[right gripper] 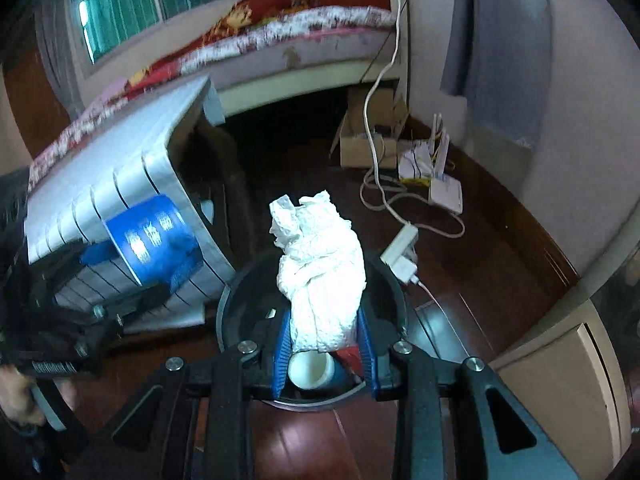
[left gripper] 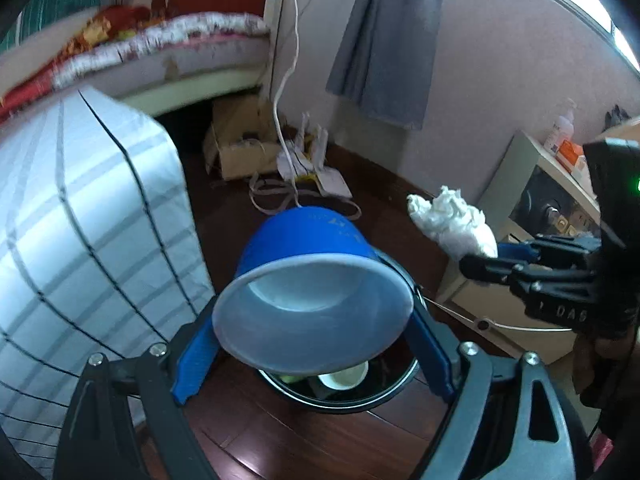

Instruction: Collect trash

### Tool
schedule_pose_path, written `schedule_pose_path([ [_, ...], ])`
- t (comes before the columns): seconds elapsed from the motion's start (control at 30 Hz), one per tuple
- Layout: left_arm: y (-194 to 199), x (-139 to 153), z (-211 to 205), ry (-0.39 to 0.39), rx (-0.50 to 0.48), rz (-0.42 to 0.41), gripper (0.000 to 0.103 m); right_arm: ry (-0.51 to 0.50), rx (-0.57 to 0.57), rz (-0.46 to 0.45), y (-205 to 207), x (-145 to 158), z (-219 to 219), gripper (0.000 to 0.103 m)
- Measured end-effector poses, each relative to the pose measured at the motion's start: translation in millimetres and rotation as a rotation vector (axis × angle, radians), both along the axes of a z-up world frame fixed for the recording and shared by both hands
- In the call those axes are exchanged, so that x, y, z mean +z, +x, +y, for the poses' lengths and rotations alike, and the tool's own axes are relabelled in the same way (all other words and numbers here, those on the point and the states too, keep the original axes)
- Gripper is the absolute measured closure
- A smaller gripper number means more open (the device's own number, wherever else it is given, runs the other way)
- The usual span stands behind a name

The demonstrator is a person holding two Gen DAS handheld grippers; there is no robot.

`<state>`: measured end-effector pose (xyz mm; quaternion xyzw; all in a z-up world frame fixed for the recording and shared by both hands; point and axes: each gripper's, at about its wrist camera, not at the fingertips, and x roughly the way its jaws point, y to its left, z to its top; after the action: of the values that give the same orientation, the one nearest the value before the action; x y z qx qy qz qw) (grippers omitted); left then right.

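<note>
My left gripper [left gripper: 314, 356] is shut on a blue paper cup [left gripper: 312, 280] with a white inside, its mouth facing the camera, held above a black round trash bin [left gripper: 340, 398]. The bin holds a white cup [left gripper: 346, 378]. My right gripper [right gripper: 324, 354] is shut on a crumpled white tissue [right gripper: 320, 264] held over the same bin [right gripper: 232, 312], where a white cup [right gripper: 312, 370] lies. The tissue also shows at the right in the left wrist view [left gripper: 452, 220], and the blue cup at the left in the right wrist view [right gripper: 154, 236].
A white plastic stool [left gripper: 80, 240] stands left of the bin. A bed [left gripper: 160, 48] is behind it. A cardboard box [left gripper: 240, 144], routers [left gripper: 320, 168] and white cables [right gripper: 400, 208] lie on the dark wood floor. A beige cabinet [left gripper: 512, 280] stands at right.
</note>
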<state>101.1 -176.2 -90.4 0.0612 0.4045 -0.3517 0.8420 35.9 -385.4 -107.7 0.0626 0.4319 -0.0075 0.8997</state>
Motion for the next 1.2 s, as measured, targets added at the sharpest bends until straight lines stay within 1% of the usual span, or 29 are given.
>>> schedule_pose_path([
  [0.2,10.7,-24.1,-16.5,0.032,-0.024,0.069,0.015,0.012,0.103,0.082,24.9,-34.9,-7.6,0.071],
  [0.27,13.6,-27.9,-18.3,0.021,-0.037,0.092,0.014,0.009,0.134,0.103,34.4,-43.3,-5.2,0.07],
  [0.3,15.2,-30.5,-19.8,-0.002,-0.045,0.112,0.012,0.006,0.143,0.115,39.4,-47.9,-3.6,0.069],
  [0.33,18.3,-33.5,-20.9,-0.012,-0.042,0.128,0.004,0.007,0.158,0.129,44.5,-55.2,-3.9,0.065],
  [0.37,20.9,-36.8,-19.3,-0.015,-0.035,0.139,0.001,-0.012,0.151,0.153,50.9,-68.1,-6.7,0.041],
  [0.4,23.2,-42.5,-18.5,-0.015,-0.021,0.161,0.001,-0.039,0.103,0.185,55.6,-82.0,-12.5,0.011],
  [0.43,24.2,-48.6,-18.3,0.003,-0.012,0.179,0.001,-0.039,0.087,0.196,56.9,-87.8,-15.6,0.008],
  [0.5,23.9,-56.2,-13.9,0.042,0.022,0.175,0.001,-0.032,0.013,0.244,58.7,-102.1,-27.7,0.007],
  [0.53,21.9,-59.0,-11.2,0.06,0.044,0.167,0.001,-0.017,-0.014,0.247,58.5,-102.1,-31.3,0.007],
  [0.6,17.1,-64.0,-8.6,0.105,0.069,0.141,0.001,-0.004,-0.057,0.206,55.6,-95.4,-35.1,0.0],
  [0.63,14.2,-66.5,-7.4,0.132,0.086,0.122,0.001,-0.009,-0.069,0.196,54.3,-93.7,-34.6,0.0],
  [0.7,11.8,-68.0,-3.8,0.154,0.109,0.106,0.001,-0.026,-0.09,0.191,54.5,-92.7,-32.2,0.0],
  [0.87,13.0,-64.3,2.4,0.166,0.153,0.085,0.001,-0.044,-0.114,0.165,52.4,-88.9,-18.1,0.0],
  [1.2,11.2,-43.7,18.0,0.155,0.183,0.036,0.001,-0.05,-0.106,0.117,46.1,-75.1,4.8,0.0],
])
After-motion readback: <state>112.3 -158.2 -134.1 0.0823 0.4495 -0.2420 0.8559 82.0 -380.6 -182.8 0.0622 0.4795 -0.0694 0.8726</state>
